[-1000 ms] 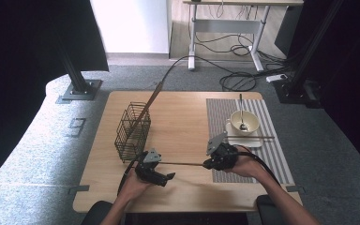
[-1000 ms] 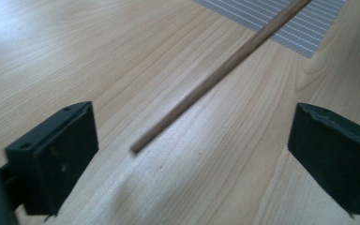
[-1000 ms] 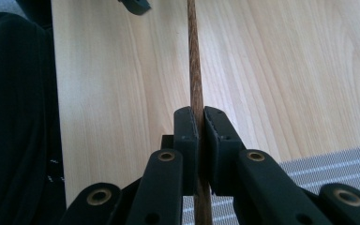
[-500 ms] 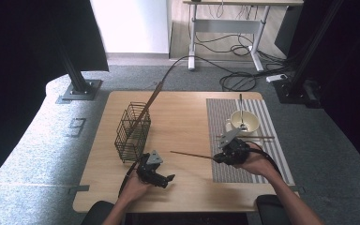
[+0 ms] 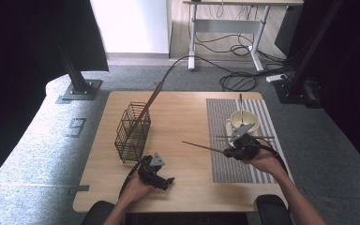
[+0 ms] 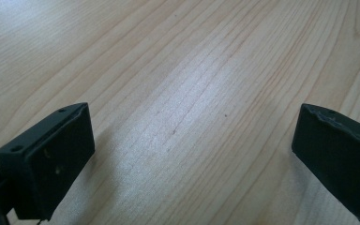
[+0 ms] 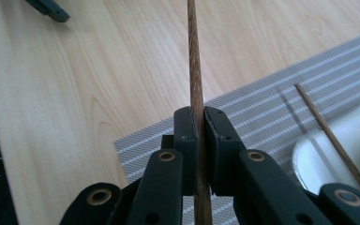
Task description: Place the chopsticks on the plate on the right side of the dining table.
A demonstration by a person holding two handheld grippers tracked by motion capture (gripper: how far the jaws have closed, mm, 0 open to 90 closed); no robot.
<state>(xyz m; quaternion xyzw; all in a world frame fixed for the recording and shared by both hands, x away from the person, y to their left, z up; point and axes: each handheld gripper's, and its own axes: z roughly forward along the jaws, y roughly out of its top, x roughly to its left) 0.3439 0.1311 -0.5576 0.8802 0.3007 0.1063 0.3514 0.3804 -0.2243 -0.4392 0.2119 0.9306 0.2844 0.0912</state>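
Clamping a chopstick (image 7: 195, 70), the right hand-held gripper (image 7: 200, 123) contrasts the wide-open, empty left hand-held gripper (image 6: 192, 140).

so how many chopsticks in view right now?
3 that I can make out. One chopstick clamped in the right gripper, one leaning in the wire basket, one lying beside the bowl on the mat. More could be hidden behind the gripper.

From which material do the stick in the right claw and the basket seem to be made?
The stick looks like brown wood or bamboo, matte: fine lengthwise grain shows where the right claw clamps it. The basket seems to be dark metal wire, perhaps coated: thin bars form an open grid.
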